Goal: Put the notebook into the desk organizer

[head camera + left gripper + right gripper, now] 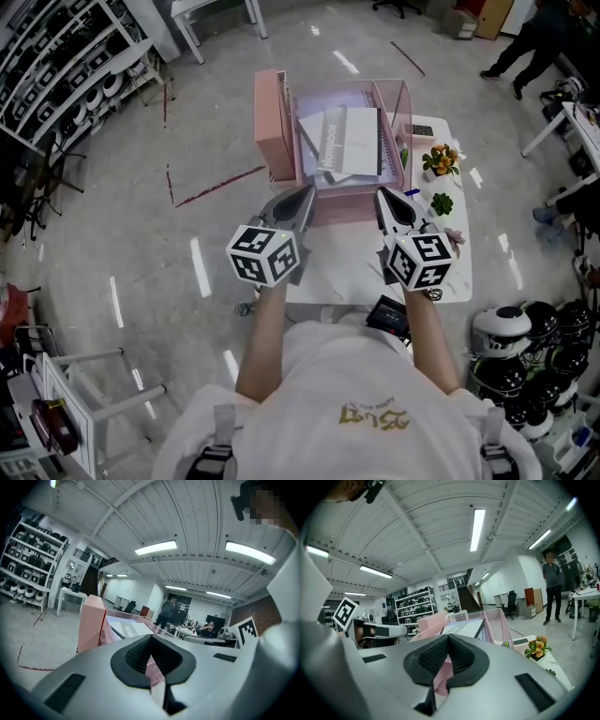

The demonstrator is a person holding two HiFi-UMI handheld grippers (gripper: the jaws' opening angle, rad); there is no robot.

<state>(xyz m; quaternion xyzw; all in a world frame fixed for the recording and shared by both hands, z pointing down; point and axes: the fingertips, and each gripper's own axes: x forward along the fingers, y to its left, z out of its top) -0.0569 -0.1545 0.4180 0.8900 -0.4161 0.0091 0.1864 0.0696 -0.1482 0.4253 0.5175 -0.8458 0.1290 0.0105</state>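
A pink mesh desk organizer (281, 122) stands at the far side of the small white table (459, 267). A white spiral notebook (349, 141) lies tilted inside it on other papers. My left gripper (305, 195) and right gripper (382, 195) hover side by side just before the organizer's front wall, both shut with nothing between the jaws. In the left gripper view the organizer (91, 620) and the notebook (129, 629) show beyond the shut left gripper (150, 641). The right gripper view shows the right gripper (448, 638) shut, with the organizer (501, 623) ahead.
A small pot of orange flowers (440, 159), a green plant (442, 202) and a small flat device (422, 130) sit on the table's right part. A black gadget (389, 317) lies at the near edge. Helmets (534, 337) crowd the floor at the right; shelves (56, 66) stand at the left.
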